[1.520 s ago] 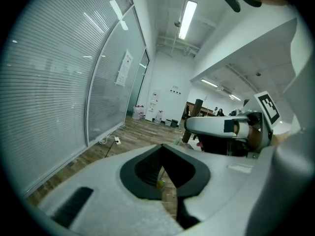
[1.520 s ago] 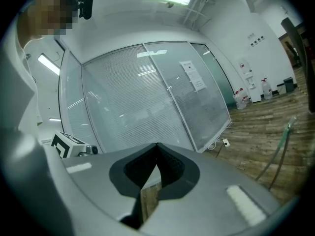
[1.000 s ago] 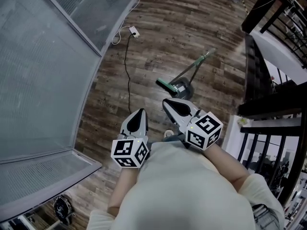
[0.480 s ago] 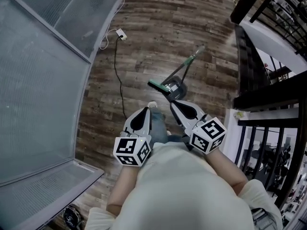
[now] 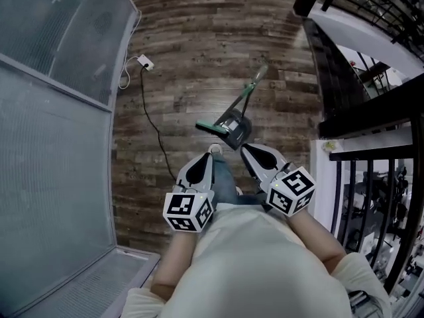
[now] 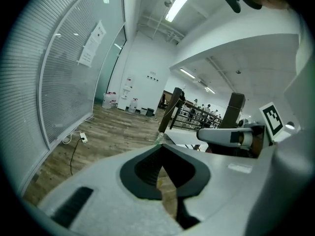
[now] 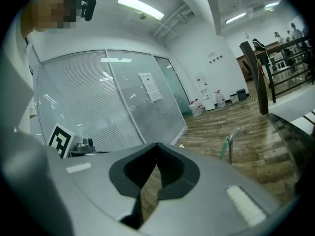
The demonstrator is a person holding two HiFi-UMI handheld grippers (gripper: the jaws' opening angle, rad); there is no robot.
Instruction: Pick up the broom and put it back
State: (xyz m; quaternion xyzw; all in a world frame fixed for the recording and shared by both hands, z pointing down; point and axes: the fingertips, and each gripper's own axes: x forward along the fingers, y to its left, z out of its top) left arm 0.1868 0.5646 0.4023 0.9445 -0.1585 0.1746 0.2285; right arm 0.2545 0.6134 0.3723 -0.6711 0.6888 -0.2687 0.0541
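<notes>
The broom (image 5: 240,103) leans over the wooden floor, its green head (image 5: 211,127) down beside a grey dustpan (image 5: 234,125) and its handle slanting up to the right. My left gripper (image 5: 208,156) is shut and empty, just short of the broom head. My right gripper (image 5: 245,148) is also shut with nothing in it, close to the dustpan's near side. Neither touches the broom. In the right gripper view the green handle (image 7: 228,146) stands right of my closed right gripper (image 7: 157,145). In the left gripper view my left gripper (image 6: 161,146) shows its jaws meeting.
A glass partition with blinds (image 5: 53,111) runs along the left. A black cable with a white plug (image 5: 143,63) lies on the floor by it. A black railing and steps (image 5: 371,118) close off the right side. The person's leg and shoe (image 5: 222,177) are between the grippers.
The person has walked toward the broom, and both grippers have come forward with them. The broom and dustpan now lie right in front of the jaw tips. Both stay shut.
</notes>
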